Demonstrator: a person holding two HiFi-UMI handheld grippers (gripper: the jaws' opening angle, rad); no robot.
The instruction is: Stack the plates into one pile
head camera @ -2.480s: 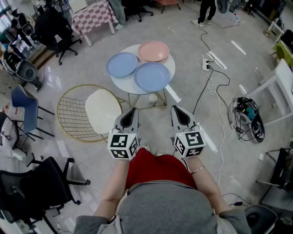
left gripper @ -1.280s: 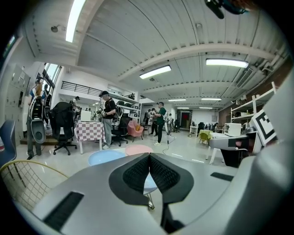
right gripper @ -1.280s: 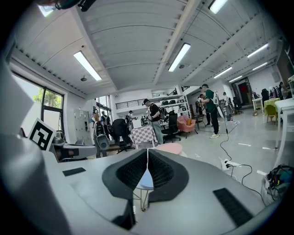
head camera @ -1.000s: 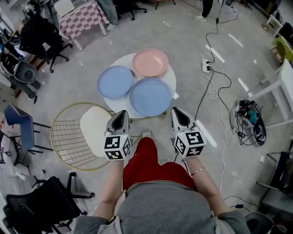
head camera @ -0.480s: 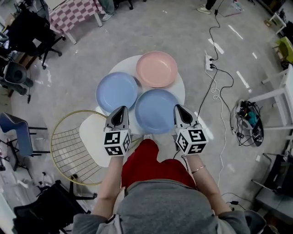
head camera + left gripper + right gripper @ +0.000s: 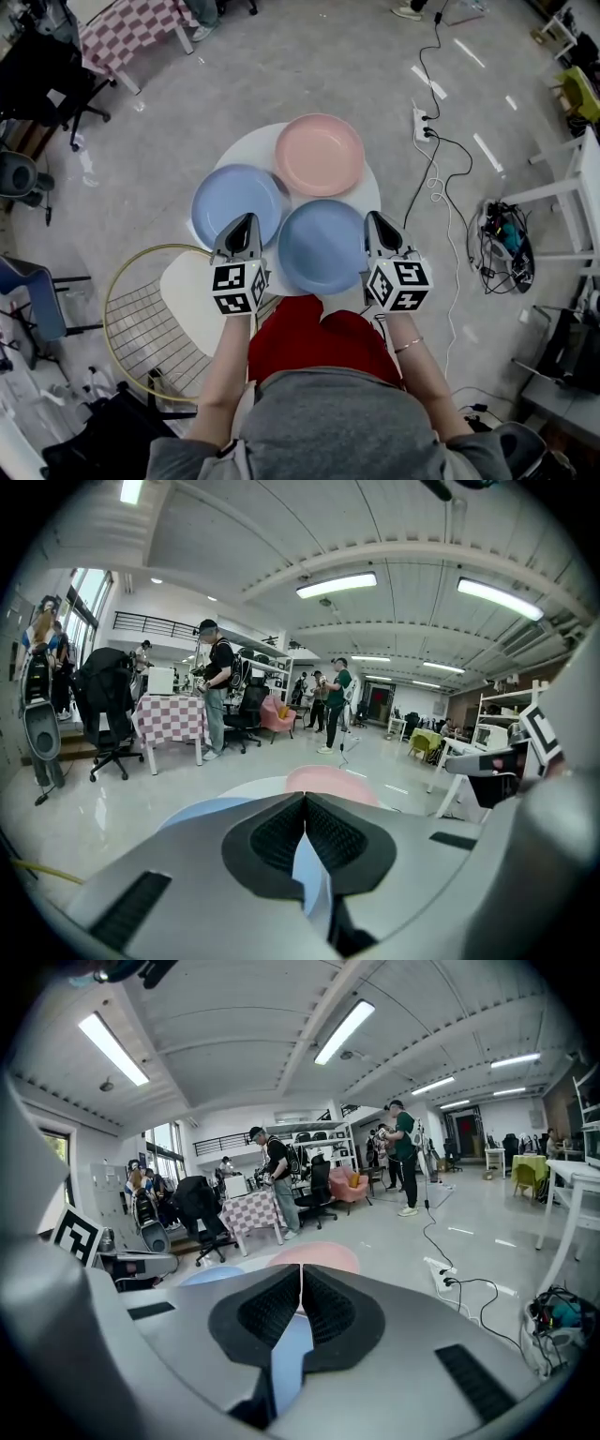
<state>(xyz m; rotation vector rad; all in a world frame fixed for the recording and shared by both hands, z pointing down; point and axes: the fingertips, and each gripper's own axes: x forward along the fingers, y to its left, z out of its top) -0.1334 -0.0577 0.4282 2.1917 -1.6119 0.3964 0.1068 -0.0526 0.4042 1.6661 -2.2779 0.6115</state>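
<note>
Three plates lie side by side on a round white table [image 6: 368,192]: a pink plate [image 6: 320,155] at the far side, a blue plate [image 6: 237,204] at the left and a second blue plate [image 6: 324,246] nearest me. My left gripper [image 6: 248,218] is shut and empty, its tip over the left blue plate's near edge. My right gripper [image 6: 372,217] is also shut and empty, just right of the near blue plate. In the left gripper view the closed left gripper [image 6: 305,799] points towards the pink plate [image 6: 328,780]. The right gripper [image 6: 301,1274] does the same with the pink plate [image 6: 314,1255] behind its tips.
A gold wire chair [image 6: 141,319] with a white seat pad stands left of the table, close to my left arm. A power strip [image 6: 419,120] and cables [image 6: 441,202] run over the floor at the right. A checked table [image 6: 131,33] and office chairs stand farther off, people beyond.
I have walked up to the table. Both grippers moved forward from over the floor and chair to the table's near side, still shut. The plates have not moved.
</note>
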